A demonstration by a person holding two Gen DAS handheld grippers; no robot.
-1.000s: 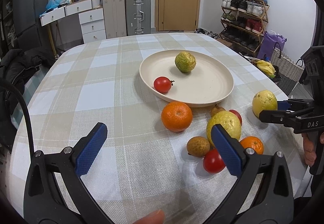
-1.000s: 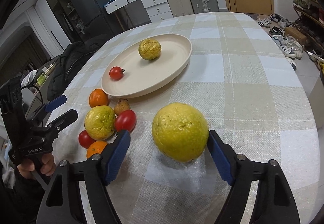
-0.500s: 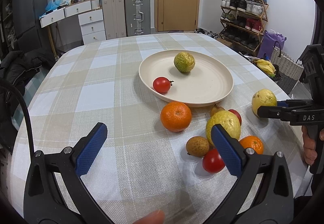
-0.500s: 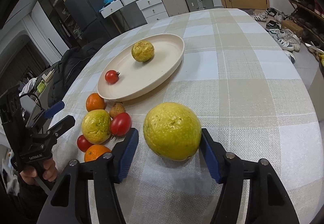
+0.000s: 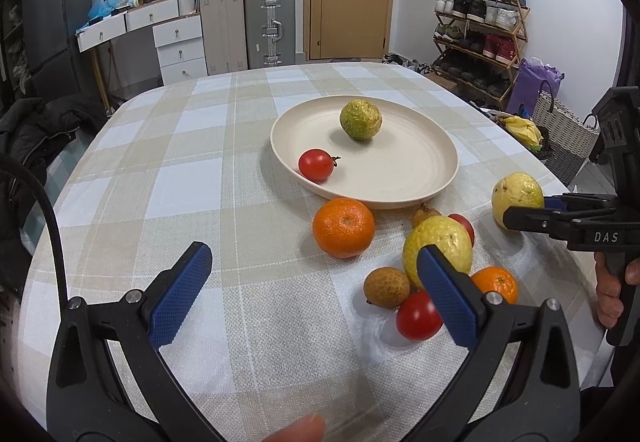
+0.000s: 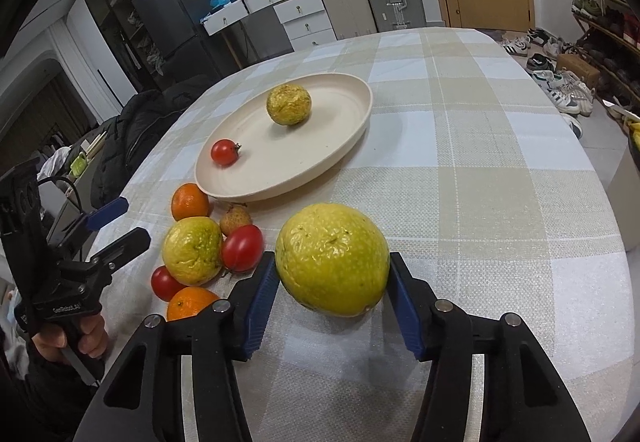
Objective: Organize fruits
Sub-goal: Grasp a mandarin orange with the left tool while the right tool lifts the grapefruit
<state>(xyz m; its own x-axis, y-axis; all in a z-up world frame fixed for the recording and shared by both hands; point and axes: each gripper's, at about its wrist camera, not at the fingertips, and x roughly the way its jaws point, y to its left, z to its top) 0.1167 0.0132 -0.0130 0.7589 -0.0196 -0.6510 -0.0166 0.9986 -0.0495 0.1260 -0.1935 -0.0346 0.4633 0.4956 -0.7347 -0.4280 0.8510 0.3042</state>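
The right gripper has just been closing; its blue pads now clamp the large round yellow-green fruit on the checked tablecloth, near the cream round plate. The left gripper hovers with fingers wide apart, holding nothing.

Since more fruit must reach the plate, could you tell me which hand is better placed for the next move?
Right: the right gripper has just closed onto the yellow fruit; the left gripper hangs open, holding nothing.
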